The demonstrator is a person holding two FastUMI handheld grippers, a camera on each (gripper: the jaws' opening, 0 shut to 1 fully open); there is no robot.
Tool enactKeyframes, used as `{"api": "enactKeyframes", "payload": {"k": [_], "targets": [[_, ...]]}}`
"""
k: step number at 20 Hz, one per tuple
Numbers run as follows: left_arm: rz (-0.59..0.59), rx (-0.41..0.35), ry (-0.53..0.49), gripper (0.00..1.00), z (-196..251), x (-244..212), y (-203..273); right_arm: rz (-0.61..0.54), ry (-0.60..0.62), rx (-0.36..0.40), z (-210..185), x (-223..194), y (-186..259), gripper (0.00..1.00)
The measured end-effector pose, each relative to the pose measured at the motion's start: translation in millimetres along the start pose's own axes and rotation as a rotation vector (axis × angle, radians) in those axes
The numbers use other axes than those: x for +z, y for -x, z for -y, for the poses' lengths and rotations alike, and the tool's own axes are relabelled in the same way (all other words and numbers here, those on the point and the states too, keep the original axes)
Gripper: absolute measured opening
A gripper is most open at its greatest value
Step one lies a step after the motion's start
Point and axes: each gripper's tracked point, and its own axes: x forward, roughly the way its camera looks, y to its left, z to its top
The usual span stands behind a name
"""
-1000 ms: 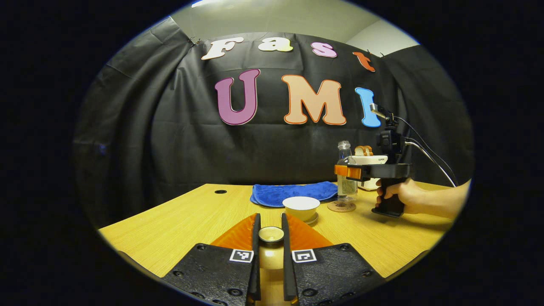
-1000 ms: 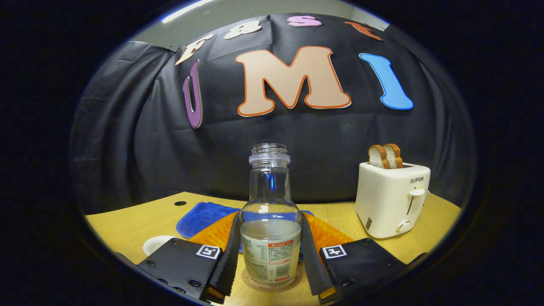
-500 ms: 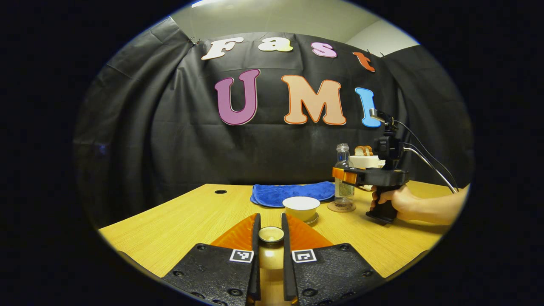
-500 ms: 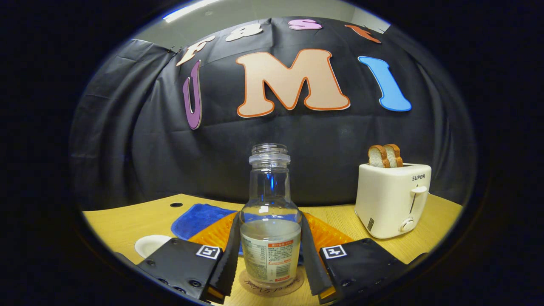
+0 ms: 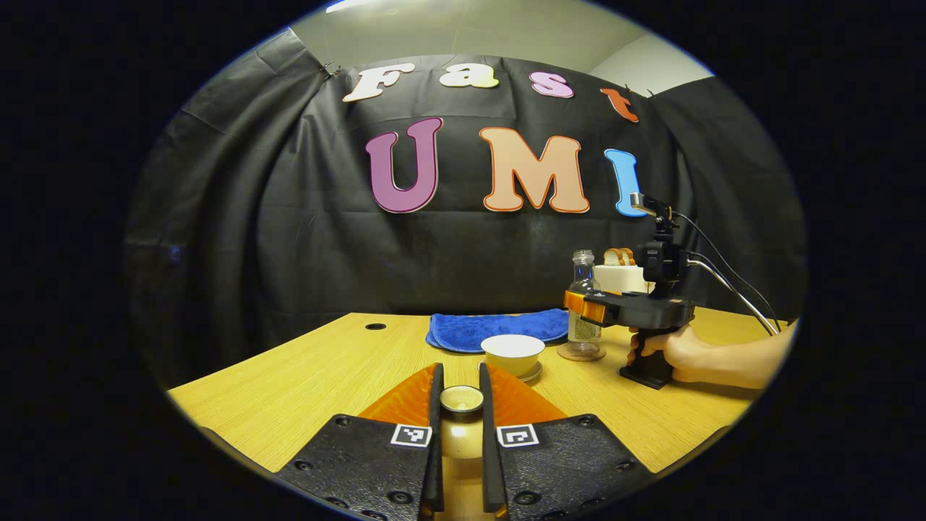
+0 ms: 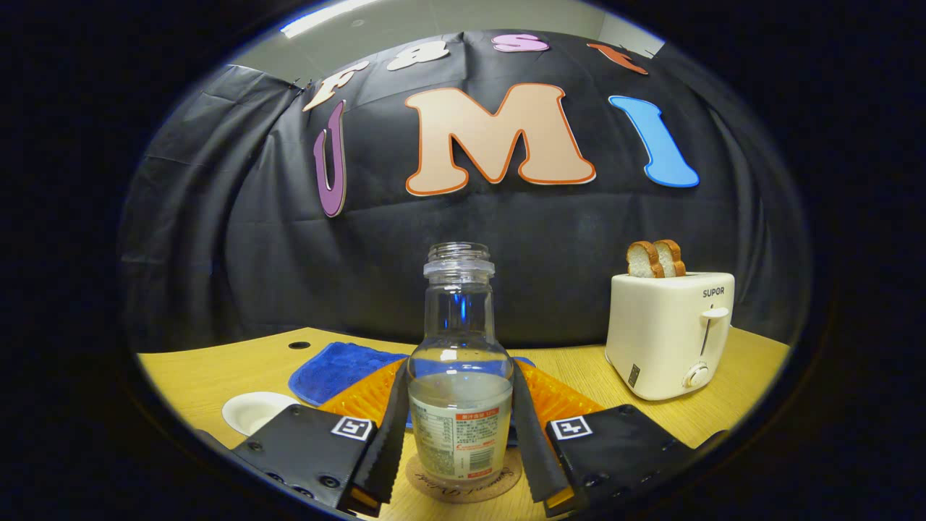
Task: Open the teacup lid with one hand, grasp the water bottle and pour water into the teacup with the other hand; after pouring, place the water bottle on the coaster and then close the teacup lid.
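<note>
Black cloth backs a light wooden tabletop (image 5: 311,376). In the left gripper view, the left gripper (image 5: 461,405) at 6 o'clock has its jaws closed onto the knob of the small glazed teacup lid (image 5: 461,399), held clear of the white lidless teacup (image 5: 513,352) on its saucer just beyond. At 3 o'clock a hand (image 5: 669,351) grips the right gripper (image 5: 583,310) around the clear glass water bottle (image 5: 581,307). In the right gripper view, the right gripper (image 6: 459,427) has its jaws set against both sides of the bottle, which stands upright on the round cork coaster (image 6: 463,481); whether they press cannot be told. A blue cloth (image 6: 340,367) lies at 9 o'clock, and a cream toaster (image 6: 669,333) with two bread slices (image 6: 655,258) stands at 3 o'clock.
</note>
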Motion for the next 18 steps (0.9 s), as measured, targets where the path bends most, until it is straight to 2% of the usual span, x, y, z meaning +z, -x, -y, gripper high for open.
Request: {"api": "enactKeyframes", "payload": {"k": [7,9,12,13,14,15,16,17,18], "targets": [[-0.001,0.001,-0.001,0.18,0.3,0.7,0.0,-0.021,0.029,-0.017,1.6,-6.3,4.8,0.81],[-0.001,0.005,0.0,0.18,-0.3,0.7,-0.2,-0.02,0.028,-0.018,1.1,-4.6,3.6,0.78],[-0.001,0.006,0.0,0.18,-0.1,0.3,-0.1,-0.018,0.03,-0.035,4.1,-5.5,3.7,0.86],[-0.002,0.007,0.0,0.18,-0.1,0.4,0.1,-0.015,0.031,-0.044,5.8,-4.9,4.5,0.84],[-0.002,0.006,0.0,0.18,-0.1,0.5,-0.2,-0.016,0.03,-0.046,6.0,-4.8,5.4,0.99],[-0.002,0.007,0.0,0.18,-0.1,0.8,0.3,-0.015,0.031,-0.051,6.8,-4.1,6.4,1.0],[-0.002,0.007,0.0,0.18,-0.2,0.6,0.0,-0.016,0.03,-0.056,7.6,-4.3,7.5,0.93],[-0.002,0.007,0.0,0.18,-0.2,0.4,-0.1,-0.015,0.031,-0.055,6.6,-4.2,9.1,0.99],[-0.003,0.008,0.0,0.18,-0.5,0.4,-0.1,-0.015,0.03,-0.052,6.0,-3.9,11.5,0.99]]}}
